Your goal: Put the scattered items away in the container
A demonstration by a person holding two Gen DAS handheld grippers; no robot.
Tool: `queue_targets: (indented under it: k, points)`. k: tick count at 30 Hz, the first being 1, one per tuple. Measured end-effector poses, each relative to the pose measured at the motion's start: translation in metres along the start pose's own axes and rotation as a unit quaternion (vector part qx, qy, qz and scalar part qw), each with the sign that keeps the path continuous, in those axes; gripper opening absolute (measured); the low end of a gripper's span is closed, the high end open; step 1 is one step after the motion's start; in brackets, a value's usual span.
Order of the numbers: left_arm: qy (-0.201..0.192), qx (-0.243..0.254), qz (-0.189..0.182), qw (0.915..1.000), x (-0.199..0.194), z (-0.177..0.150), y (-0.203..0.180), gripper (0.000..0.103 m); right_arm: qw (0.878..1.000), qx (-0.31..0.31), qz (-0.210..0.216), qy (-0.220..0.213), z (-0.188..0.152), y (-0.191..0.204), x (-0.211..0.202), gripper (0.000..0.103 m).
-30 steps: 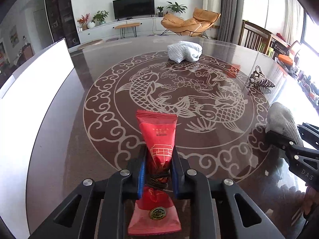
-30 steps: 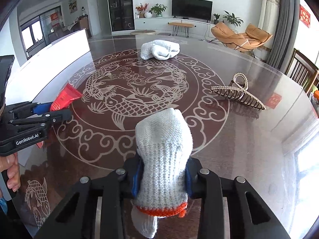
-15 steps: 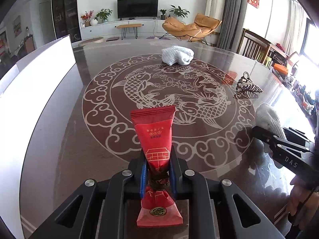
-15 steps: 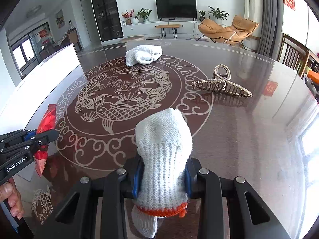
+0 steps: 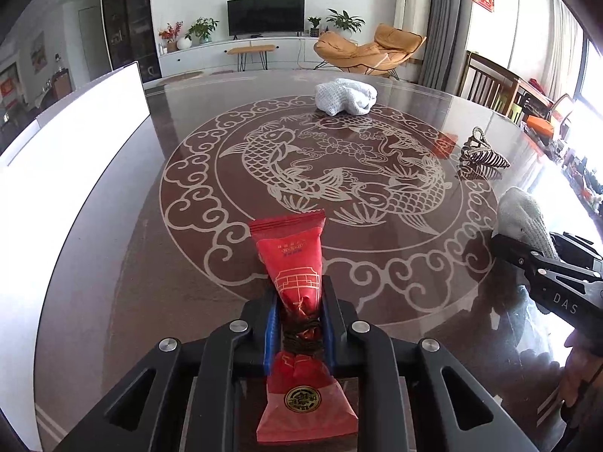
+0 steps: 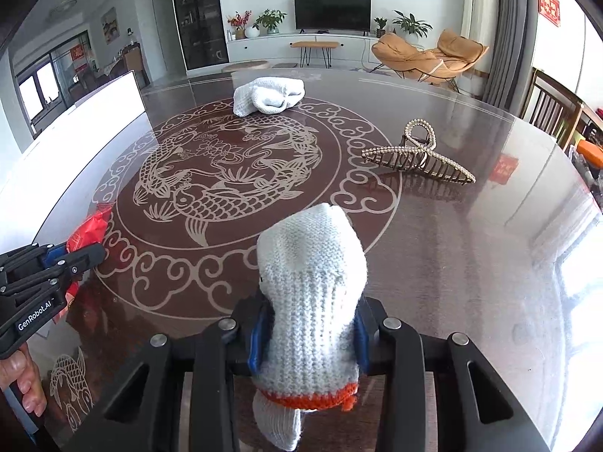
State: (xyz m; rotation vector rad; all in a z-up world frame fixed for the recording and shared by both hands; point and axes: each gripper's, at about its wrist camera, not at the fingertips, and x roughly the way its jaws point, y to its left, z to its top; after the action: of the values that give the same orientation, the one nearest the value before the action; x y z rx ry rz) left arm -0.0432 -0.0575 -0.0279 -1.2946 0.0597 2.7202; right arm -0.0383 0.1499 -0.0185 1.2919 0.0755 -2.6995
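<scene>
Red snack packet [image 5: 292, 263] and white knit glove [image 6: 311, 282], both upright, pinched.

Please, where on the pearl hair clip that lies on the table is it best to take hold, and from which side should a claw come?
Probably at the looped pearl handles that rise from the middle of the hair clip. They stand up clear of the table, while the toothed jaws lie low and long on the glass. Come from above, with the fingers across the clip's narrow width, pinching the loops from both flat sides.
</scene>
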Motion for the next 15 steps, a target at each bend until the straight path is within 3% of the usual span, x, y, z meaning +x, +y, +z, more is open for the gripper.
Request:
queue_targets:
  k: [11,13,14,15]
  points:
    - [0.001,0.007,-0.016,0.9998,-0.0003,0.0000,-0.0040,0.034,1.000,-0.007,-0.009,0.001,0.0000,0.0014,0.0005,0.040]
    - [0.003,0.012,-0.008,0.9999,0.0001,-0.0004,-0.0063,0.053,1.000,-0.007,-0.009,0.001,0.0000,0.0014,0.0006,0.041]
    - [0.011,0.004,0.006,0.9999,0.0028,-0.0003,-0.0047,0.079,1.000,-0.006,-0.009,0.001,-0.0001,0.0010,0.0005,0.041]
    - [0.013,-0.010,0.009,0.9998,0.0034,0.0003,-0.0001,0.084,1.000,-0.006,-0.010,0.002,-0.0003,0.0007,0.0007,0.041]
